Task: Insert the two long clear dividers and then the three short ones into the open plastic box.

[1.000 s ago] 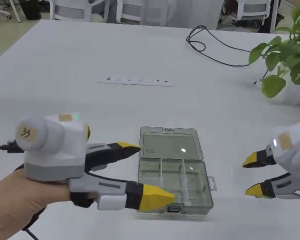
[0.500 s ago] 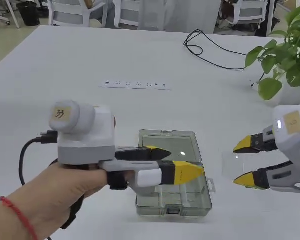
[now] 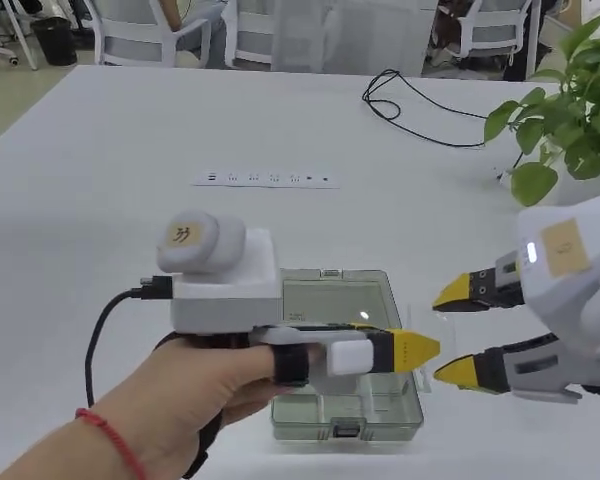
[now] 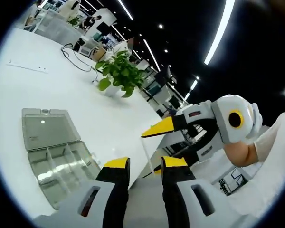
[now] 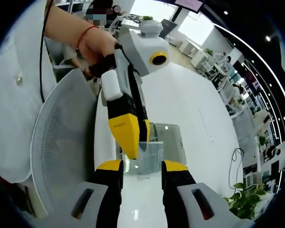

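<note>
On the white table [image 3: 130, 130] sits the open clear grey plastic box [image 3: 390, 418]; just past its right edge my right claw [image 5: 141, 167] clamps a clear plastic divider [image 5: 149, 159] between wide-set jaws. My left claw [image 4: 146, 164], jaws nearly together, noses at that sheet's edge; whether it grips I cannot tell. Letting go with the right too soon could drop the slick sheet outside the box.
</note>
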Demonstrator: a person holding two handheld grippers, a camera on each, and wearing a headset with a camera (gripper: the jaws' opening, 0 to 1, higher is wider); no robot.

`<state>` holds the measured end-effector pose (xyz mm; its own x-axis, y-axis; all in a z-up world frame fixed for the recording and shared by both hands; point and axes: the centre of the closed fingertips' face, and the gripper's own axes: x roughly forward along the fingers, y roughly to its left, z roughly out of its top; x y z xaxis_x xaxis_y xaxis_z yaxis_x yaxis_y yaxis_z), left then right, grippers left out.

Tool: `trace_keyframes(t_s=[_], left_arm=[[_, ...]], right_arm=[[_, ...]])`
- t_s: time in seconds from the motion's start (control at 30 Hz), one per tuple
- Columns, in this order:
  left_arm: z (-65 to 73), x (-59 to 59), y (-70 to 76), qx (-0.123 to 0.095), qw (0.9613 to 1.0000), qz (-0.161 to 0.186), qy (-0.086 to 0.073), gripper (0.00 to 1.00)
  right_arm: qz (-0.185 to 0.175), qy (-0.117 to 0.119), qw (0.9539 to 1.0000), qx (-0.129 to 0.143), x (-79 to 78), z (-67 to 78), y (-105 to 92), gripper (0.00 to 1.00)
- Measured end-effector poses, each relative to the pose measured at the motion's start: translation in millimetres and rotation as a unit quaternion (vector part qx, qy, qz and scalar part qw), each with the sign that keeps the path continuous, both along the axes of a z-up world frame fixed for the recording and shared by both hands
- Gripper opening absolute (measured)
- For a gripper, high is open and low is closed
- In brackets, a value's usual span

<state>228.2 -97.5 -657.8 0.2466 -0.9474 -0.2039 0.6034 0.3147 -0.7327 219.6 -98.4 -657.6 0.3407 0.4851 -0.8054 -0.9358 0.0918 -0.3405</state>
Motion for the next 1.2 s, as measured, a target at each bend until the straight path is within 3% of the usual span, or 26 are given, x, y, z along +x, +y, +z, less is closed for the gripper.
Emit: trace_keyframes(t_s=[0.27,0.63,0.9,1.17,1.2], left_arm=[[0.1,-4.1,-2.4,-0.009,0.9997,-0.003,0.02,0.12],[0.3,-9.2,-4.7,-0.018,0.9994,-0.009,0.027,0.0],[1.0,-10.1,-5.5,-0.027,0.9989,-0.007,0.037,0.0],[1.7,-9.0,-4.2,-0.03,0.9988,0.002,0.038,0.0],[-0.8,-7.8,-2.4,-0.02,0.9996,0.0,0.021,0.0]], right_arm=[[0.007,-0.005,1.0,-0.002,-3.3,2.7,5.6,0.33],[0.012,-0.008,0.9999,-0.009,-5.0,1.8,5.8,0.33],[0.014,-0.008,0.9998,-0.01,-5.4,1.3,5.5,0.33],[0.019,-0.014,0.9997,-0.008,-4.9,2.6,6.3,0.33],[0.017,-0.016,0.9997,-0.005,-3.8,4.2,6.8,0.34]])
